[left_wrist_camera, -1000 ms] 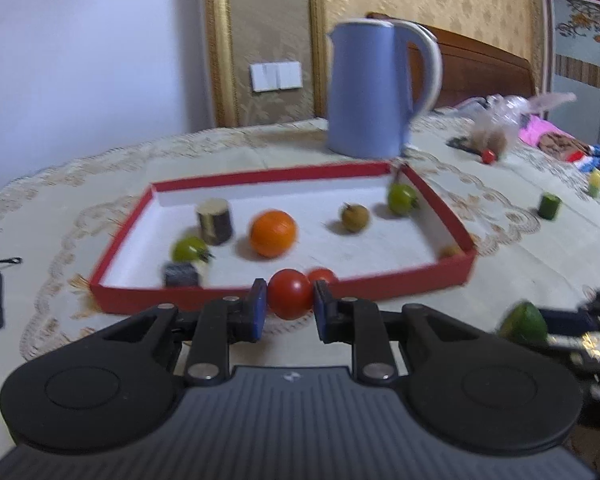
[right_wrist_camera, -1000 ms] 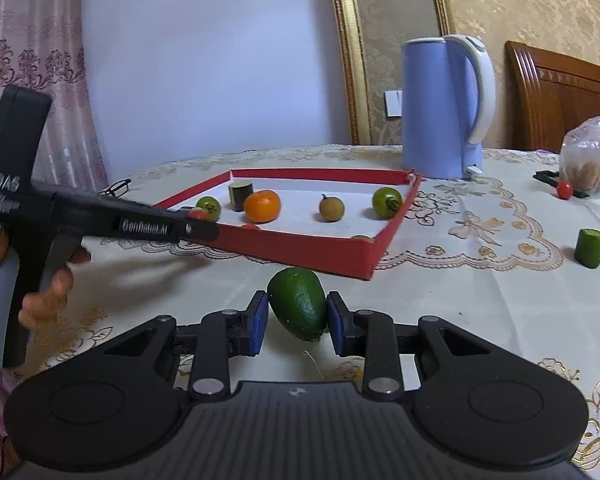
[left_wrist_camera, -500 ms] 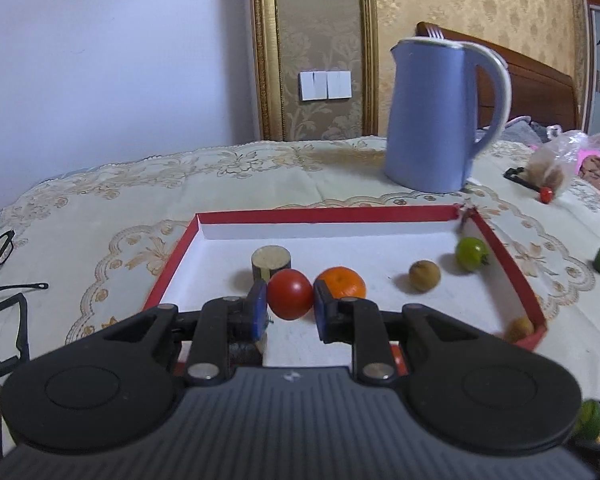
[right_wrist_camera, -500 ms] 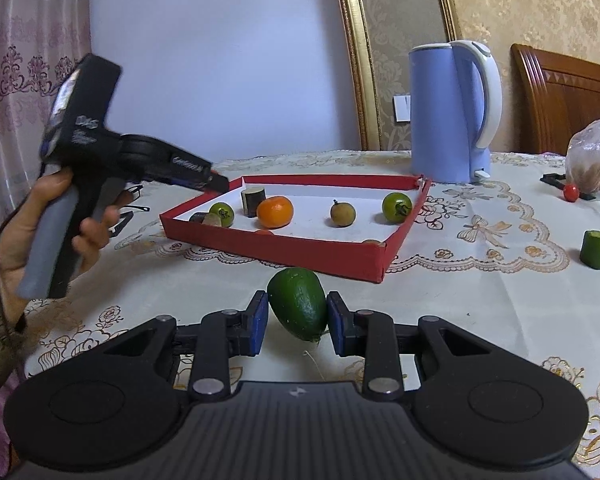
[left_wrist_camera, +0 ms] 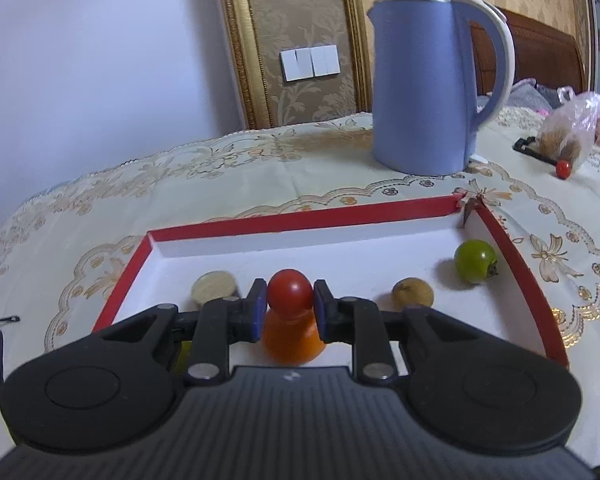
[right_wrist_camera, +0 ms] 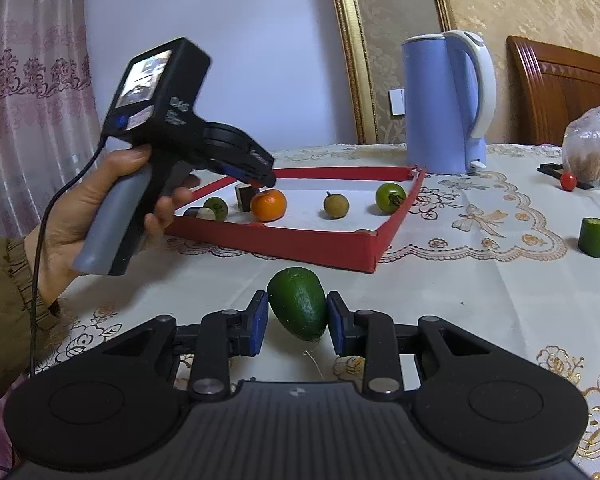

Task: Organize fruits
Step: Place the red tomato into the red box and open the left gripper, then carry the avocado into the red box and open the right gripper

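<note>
Over the tray [left_wrist_camera: 236, 227], lower the left gripper [left_wrist_camera: 290, 310], clenched on the tomato [left_wrist_camera: 289, 290], clear of the orange [left_wrist_camera: 290, 340] before releasing; right gripper [right_wrist_camera: 297, 322] clasps the avocado [right_wrist_camera: 298, 303].

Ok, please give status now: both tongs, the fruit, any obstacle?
Left tongs shut on small red tomato, above orange tangerine in red tray. Right tongs shut on green avocado, outside tray.
</note>
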`<state>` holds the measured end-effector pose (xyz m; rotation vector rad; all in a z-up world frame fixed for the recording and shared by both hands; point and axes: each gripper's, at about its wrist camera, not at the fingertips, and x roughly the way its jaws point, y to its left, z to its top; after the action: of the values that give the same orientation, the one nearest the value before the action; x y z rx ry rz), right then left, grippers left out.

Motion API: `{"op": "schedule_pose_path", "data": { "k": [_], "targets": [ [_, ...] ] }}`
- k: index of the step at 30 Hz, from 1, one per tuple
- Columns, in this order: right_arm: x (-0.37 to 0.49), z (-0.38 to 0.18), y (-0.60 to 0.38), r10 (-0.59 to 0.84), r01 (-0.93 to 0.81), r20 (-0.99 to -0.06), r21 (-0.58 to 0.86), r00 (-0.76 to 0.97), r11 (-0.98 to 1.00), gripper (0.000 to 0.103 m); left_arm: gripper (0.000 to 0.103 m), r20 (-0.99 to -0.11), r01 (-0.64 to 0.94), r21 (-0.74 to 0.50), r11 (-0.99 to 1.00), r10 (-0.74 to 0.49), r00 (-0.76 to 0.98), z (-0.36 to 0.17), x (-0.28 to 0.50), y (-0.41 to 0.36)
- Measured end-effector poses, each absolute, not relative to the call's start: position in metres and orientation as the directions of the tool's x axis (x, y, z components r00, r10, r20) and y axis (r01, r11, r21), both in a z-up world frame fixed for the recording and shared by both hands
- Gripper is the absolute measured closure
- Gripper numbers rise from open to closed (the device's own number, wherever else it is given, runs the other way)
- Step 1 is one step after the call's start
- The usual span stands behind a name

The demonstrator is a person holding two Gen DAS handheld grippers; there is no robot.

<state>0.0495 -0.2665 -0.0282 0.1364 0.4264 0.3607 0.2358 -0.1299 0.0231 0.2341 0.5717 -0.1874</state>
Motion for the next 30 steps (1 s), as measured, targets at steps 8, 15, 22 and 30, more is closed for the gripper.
{"op": "schedule_pose_path", "data": {
  "k": [8, 15, 22, 30],
  "targets": [
    [0.048, -0.027, -0.273, 0.361, -0.3, -0.375, 0.213, 0.854, 0.93, 0.072, 0.047, -0.534, 0.214, 0.216, 0.953, -0.068, 0.843, 0.019, 0.234, -0.144],
    [0.048, -0.025, -0.269, 0.361, -0.301, -0.375, 0.21, 0.854, 0.93, 0.072, 0.027, -0.522, 0.128, 0.191, 0.973, -0.01, 0.853, 0.016, 0.22, -0.116],
    [0.05, -0.024, -0.258, 0.368, -0.313, -0.379, 0.201, 0.849, 0.928, 0.072, 0.025, -0.566, 0.033, 0.106, 0.994, 0.033, 0.824, 0.005, 0.205, -0.072],
    [0.061, -0.012, -0.256, 0.347, -0.302, -0.367, 0.175, 0.863, 0.937, 0.072, 0.011, -0.516, -0.046, 0.065, 0.997, 0.073, 0.854, 0.014, 0.173, -0.041]
  ]
}}
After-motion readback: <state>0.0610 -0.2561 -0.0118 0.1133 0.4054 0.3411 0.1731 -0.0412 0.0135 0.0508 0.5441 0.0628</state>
